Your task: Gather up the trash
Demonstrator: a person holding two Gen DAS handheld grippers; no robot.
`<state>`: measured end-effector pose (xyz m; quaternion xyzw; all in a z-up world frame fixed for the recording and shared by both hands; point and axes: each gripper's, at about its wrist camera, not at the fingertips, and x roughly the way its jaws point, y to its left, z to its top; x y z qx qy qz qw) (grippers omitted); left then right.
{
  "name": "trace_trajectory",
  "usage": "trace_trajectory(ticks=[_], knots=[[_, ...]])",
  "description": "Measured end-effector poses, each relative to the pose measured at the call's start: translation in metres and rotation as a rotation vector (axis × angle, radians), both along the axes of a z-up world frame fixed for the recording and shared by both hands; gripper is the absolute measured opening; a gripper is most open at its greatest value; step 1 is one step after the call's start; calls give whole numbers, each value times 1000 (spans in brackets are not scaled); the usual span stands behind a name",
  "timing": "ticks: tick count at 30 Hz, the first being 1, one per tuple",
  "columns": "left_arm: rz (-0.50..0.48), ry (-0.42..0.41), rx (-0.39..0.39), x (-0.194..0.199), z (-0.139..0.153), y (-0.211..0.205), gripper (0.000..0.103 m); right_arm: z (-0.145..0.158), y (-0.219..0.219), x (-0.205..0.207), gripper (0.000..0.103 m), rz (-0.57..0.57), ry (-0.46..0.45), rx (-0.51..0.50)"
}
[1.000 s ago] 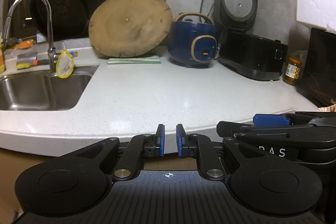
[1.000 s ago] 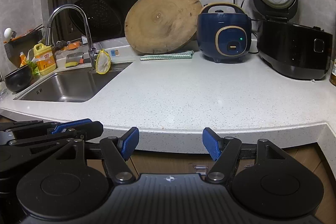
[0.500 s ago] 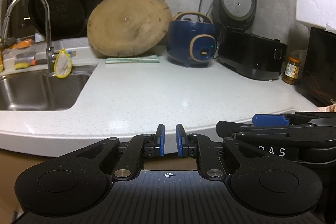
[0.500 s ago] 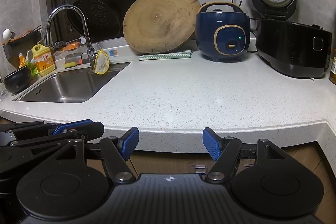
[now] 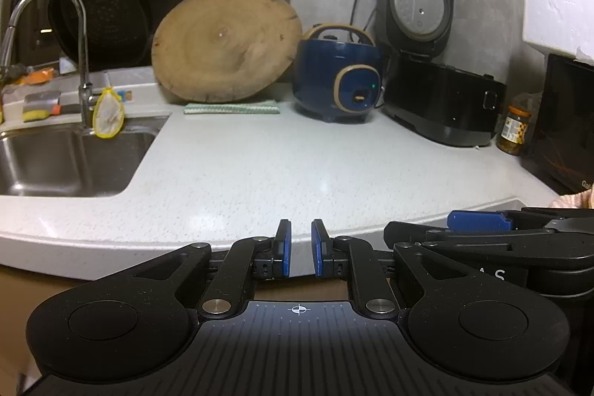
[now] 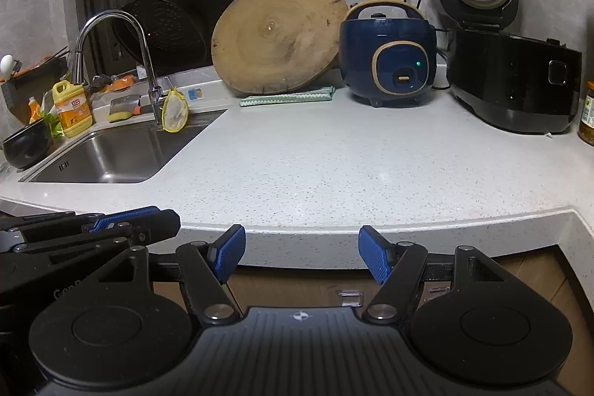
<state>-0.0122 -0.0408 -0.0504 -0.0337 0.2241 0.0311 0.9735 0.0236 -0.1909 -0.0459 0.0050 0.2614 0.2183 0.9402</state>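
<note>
Both grippers hover at the front edge of a white speckled counter [image 5: 260, 173], which also shows in the right wrist view [image 6: 352, 166]. My left gripper [image 5: 301, 247] has its blue pads nearly together with a narrow gap and holds nothing. My right gripper [image 6: 301, 253] is open and empty. No loose trash shows on the counter. A yellow-rimmed white mesh item [image 5: 108, 114] hangs at the faucet base; it also shows in the right wrist view [image 6: 175, 112]. The right gripper appears at the right in the left wrist view [image 5: 482, 221].
A steel sink [image 6: 111, 154] with faucet [image 6: 148, 69] lies left. A round wooden board [image 6: 276, 36], blue rice cooker [image 6: 388, 62] and open black cooker [image 6: 512, 84] stand at the back. A jar [image 5: 514, 130], a yellow bottle [image 6: 72, 108] and a black bowl [image 6: 24, 147] stand at the sides.
Both views shift slightly; the scene slid a little left then back. The jaws of both grippers keep the same spacing.
</note>
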Motion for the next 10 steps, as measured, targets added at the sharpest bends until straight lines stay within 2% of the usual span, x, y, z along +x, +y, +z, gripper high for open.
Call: trace_trajectory(ticks=[6,10], knots=[[3,2,-26,5,-3,7,15,-3,4,4,68,-4,0,-17],[60,14,-35,12,-6,22,15,-2,4,19,68,1,8,-7]])
